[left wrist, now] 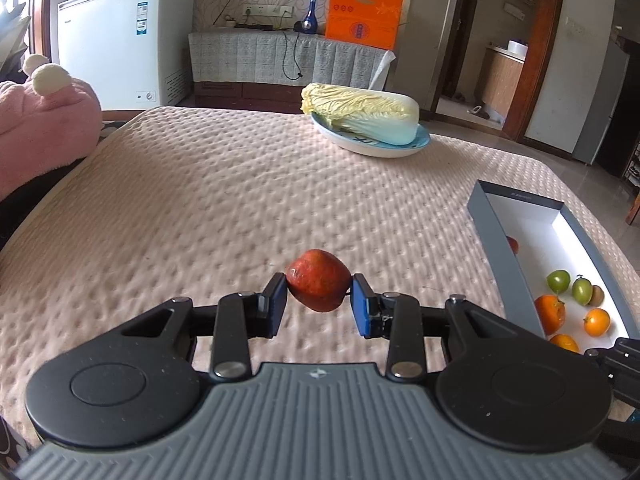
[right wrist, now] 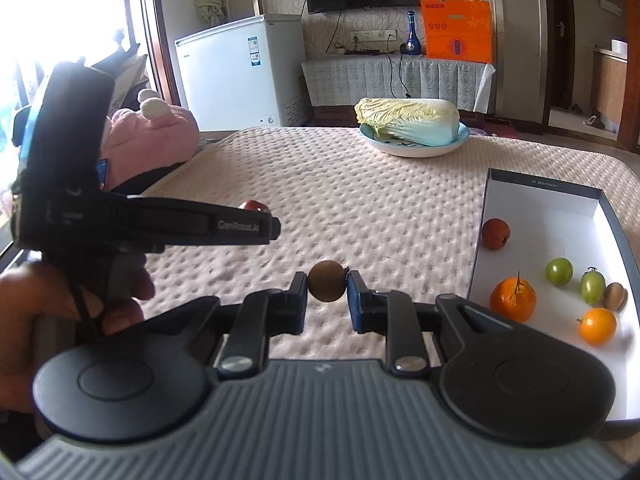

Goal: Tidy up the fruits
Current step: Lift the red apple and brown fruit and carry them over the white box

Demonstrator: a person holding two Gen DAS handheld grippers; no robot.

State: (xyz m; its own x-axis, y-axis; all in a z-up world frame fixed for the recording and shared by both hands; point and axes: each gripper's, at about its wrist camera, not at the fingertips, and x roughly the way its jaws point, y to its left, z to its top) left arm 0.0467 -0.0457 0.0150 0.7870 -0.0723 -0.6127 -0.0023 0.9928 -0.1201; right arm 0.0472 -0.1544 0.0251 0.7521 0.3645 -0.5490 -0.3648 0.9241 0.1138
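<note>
Carry step, judging by both loads: left gripper [left wrist: 319, 294] pinches a red fruit [left wrist: 318, 280], right gripper [right wrist: 327, 290] pinches a brown fruit [right wrist: 327, 286], both left of the box [right wrist: 560, 216]; next move calls for swinging right over its wall, then releasing; only the right view shows the box's whole floor and the hand [right wrist: 36, 320] holding the left gripper.

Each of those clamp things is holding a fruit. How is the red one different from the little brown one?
The red fruit in the left gripper is larger and somewhat lumpy; the brown fruit in the right gripper is smaller, rounder and dull. The red one keeps its fingers wider apart. Both are pinched between blue pads, above the bedspread.
</note>
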